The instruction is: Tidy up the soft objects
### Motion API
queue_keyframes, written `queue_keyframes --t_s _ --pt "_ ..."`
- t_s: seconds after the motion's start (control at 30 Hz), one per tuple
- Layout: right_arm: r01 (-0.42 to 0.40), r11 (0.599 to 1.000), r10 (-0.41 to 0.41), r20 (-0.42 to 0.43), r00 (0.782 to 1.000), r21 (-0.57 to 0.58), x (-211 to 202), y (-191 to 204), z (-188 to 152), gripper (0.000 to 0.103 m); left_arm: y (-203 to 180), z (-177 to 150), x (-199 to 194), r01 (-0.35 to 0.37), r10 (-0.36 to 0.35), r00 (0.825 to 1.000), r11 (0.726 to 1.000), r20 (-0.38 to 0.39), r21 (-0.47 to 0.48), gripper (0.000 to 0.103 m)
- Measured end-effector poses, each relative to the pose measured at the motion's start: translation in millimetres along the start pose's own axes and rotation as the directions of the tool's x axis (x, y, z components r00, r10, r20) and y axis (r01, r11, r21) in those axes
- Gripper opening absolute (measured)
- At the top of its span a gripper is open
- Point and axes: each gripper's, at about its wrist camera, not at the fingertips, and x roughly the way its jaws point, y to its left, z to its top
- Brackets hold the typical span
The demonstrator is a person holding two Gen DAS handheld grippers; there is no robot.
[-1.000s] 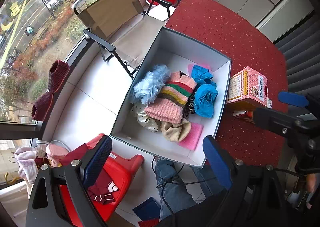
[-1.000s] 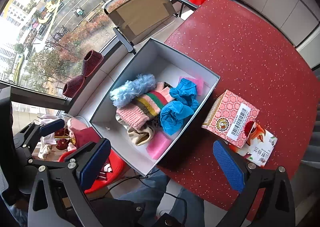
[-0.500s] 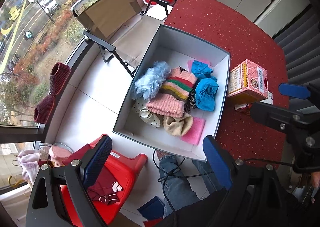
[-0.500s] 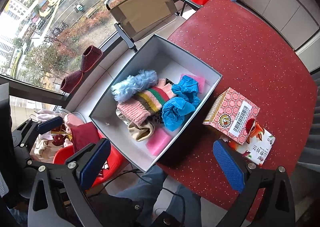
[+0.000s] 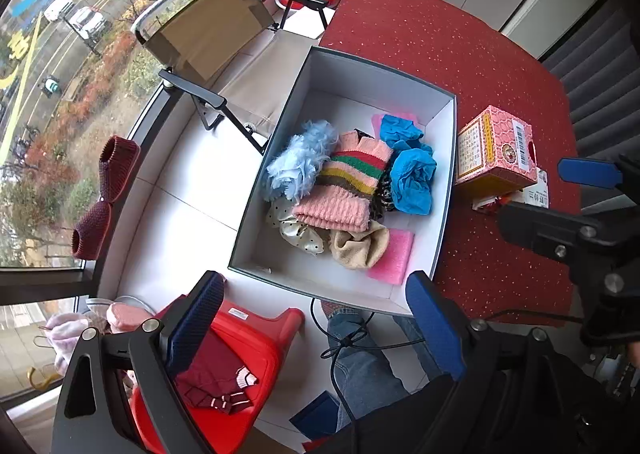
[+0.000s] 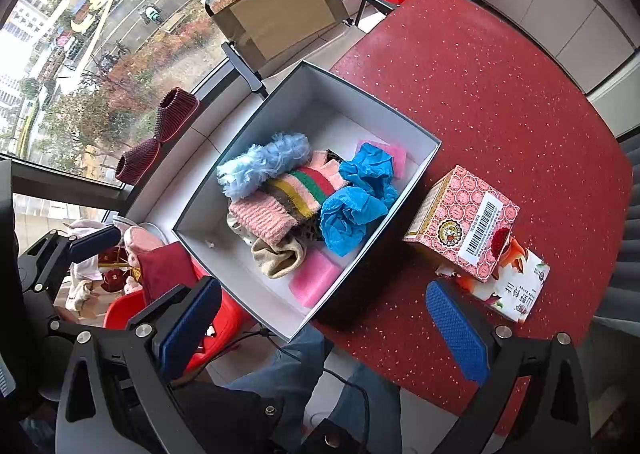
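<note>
box [image 5: 372, 73] grey-white | sock [image 5: 344, 185] pink, striped | cloth [image 5: 412, 181] blue | table [image 6: 500, 93] red, speckled

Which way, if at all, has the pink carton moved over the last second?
No. The pink carton keeps its place beside the grey box, on the printed packet; only the camera drifted.

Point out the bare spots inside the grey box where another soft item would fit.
Bare floor shows at the far end of the grey box, beyond the fluffy blue piece and blue cloths, and at the near left corner beside the polka-dot fabric. The middle, around the striped sock, is crowded.
</note>
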Motion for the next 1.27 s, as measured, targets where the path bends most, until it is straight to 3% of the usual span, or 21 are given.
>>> queue_keyframes --t_s 0.57,0.93,1.27 --pt "0.006 0.999 -0.006 0.000 1.000 0.032 5.1 -2.4 -1.0 0.103 -4.5 5.4 3.9 -0.017 0.018 1.000 0.998 -0.013 0.059 0.094" --pt "0.049 0.998 -0.049 -0.001 0.999 0.029 13.2 -4.4 -1.3 0.103 -11.1 7.1 12.8 -0.050 0.056 0.997 0.992 -0.045 0.119 0.094" --pt "0.080 0.997 -0.080 -0.003 0.997 0.020 20.2 -5.6 0.0 0.103 -7.5 9.4 17.5 -0.040 0.043 0.999 0.993 -0.030 0.111 0.094"
